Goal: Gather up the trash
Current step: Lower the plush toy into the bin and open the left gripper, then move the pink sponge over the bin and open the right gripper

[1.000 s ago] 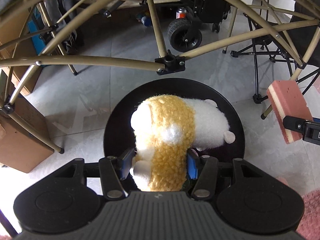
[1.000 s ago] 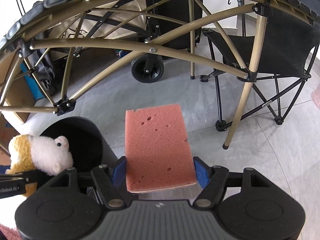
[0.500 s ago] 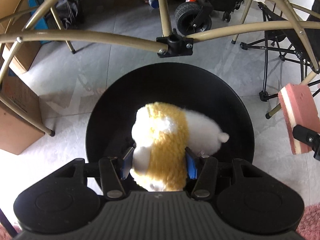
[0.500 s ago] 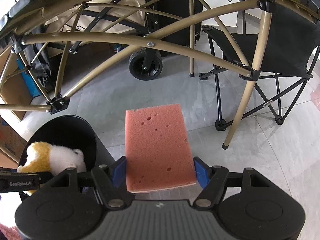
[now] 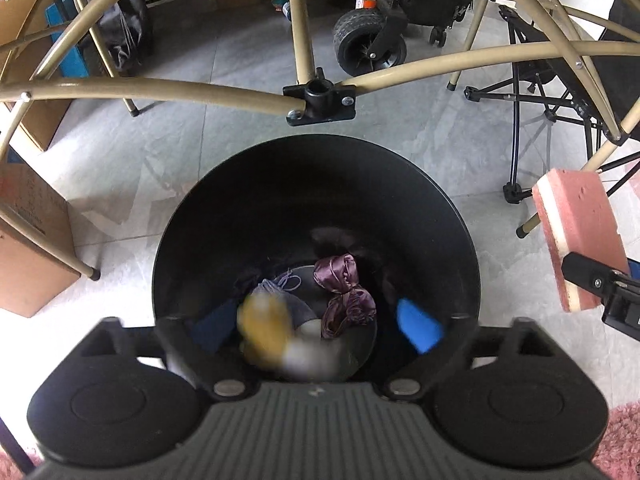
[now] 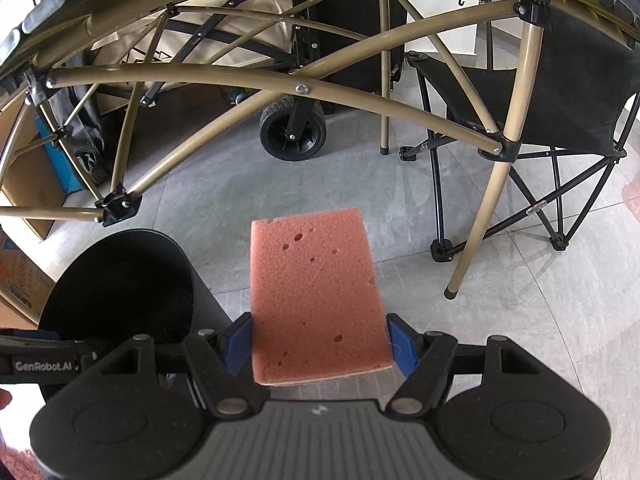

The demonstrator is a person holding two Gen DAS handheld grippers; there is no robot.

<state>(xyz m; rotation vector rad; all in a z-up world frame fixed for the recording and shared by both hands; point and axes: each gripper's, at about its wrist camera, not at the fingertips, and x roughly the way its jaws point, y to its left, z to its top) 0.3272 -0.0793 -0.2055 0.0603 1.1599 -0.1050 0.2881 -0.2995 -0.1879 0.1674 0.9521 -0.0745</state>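
Observation:
My left gripper (image 5: 316, 332) is open over the mouth of the round black bin (image 5: 200, 216). The yellow and white plush toy (image 5: 268, 330) is a blur inside the bin, free of the jaws, above a purple cloth (image 5: 344, 296) and a grey pouch (image 5: 296, 304) at the bottom. My right gripper (image 6: 318, 344) is shut on a pink sponge (image 6: 314, 296) and holds it above the floor, to the right of the bin (image 6: 120, 280). The sponge also shows in the left wrist view (image 5: 576, 232).
Tan metal tubes (image 5: 160, 92) of a folding frame cross just beyond the bin. A black folding chair (image 6: 560, 92) stands at the right, a black wheel (image 6: 292, 136) behind, cardboard boxes (image 5: 28, 248) at the left. Pink rug (image 5: 620, 440) lies at the near edge.
My left gripper has opened and let go of the plush toy, which drops into the bin. The left gripper has moved closer over the bin. The right gripper still holds the sponge.

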